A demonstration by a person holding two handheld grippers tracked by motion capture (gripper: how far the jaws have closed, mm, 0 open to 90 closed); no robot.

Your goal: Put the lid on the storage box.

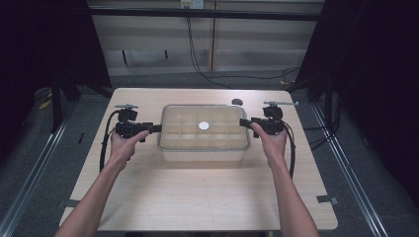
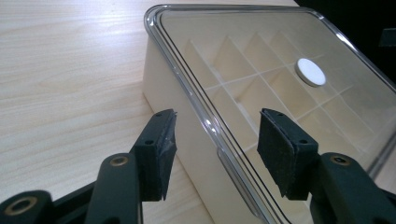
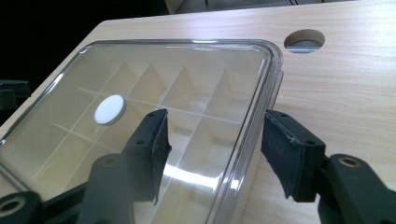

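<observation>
A cream box [image 1: 202, 154] divided into several compartments stands in the middle of the table under a clear lid [image 1: 217, 132]. On the lid's centre sits a white round disc [image 1: 203, 126]. At the box's left end, my left gripper [image 1: 157, 128] is open. In the left gripper view the left gripper [image 2: 218, 114] straddles the lid's rim [image 2: 205, 121], one jaw beside the wall, the other above the lid, neither pressing. My right gripper [image 1: 242, 122] is open at the right end. In the right gripper view the right gripper [image 3: 215, 115] straddles the lid's edge [image 3: 261, 98] the same way.
The light wooden table [image 1: 197, 197] has a round cable hole [image 1: 237, 102] behind the box, near the right gripper. Dark curtains stand to both sides. Cables run across the floor beyond the far edge, and metal rails lie along both sides.
</observation>
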